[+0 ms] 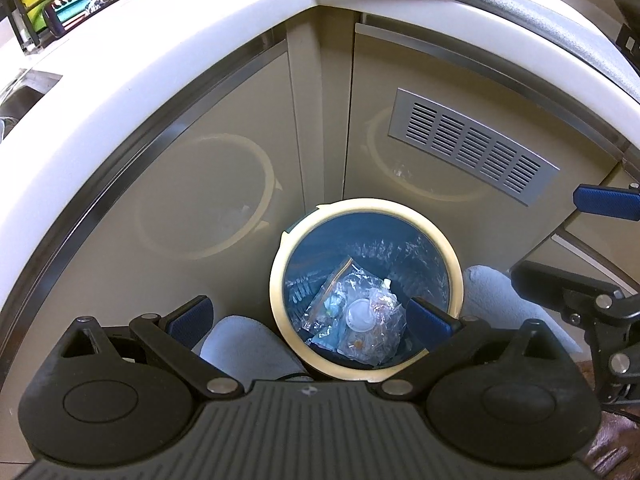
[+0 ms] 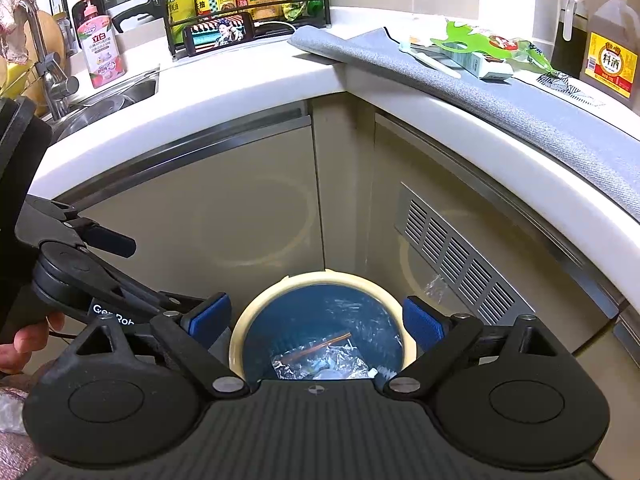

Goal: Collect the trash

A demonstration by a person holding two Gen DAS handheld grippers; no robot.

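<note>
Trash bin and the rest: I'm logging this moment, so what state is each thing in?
Trash bin: upright, lidless, lined, clear plastic wrappers at the bottom.
Left gripper: open, empty, above the bin.
Right gripper: open, empty, above the bin.
Cabinet doors: shut.
Phone: screen on, propped on its side against the rack.
Wrappers on counter mat: not yet collected.

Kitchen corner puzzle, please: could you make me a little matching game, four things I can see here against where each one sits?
Things:
1. phone
2. clear plastic wrappers
3. pink soap bottle
4. grey cloth

Places:
A. inside the blue bin
B. beside the sink
C. draped over the right counter's edge
D. propped against the bottle rack

Pairs: 1-D, 2-A, 3-B, 4-C
</note>
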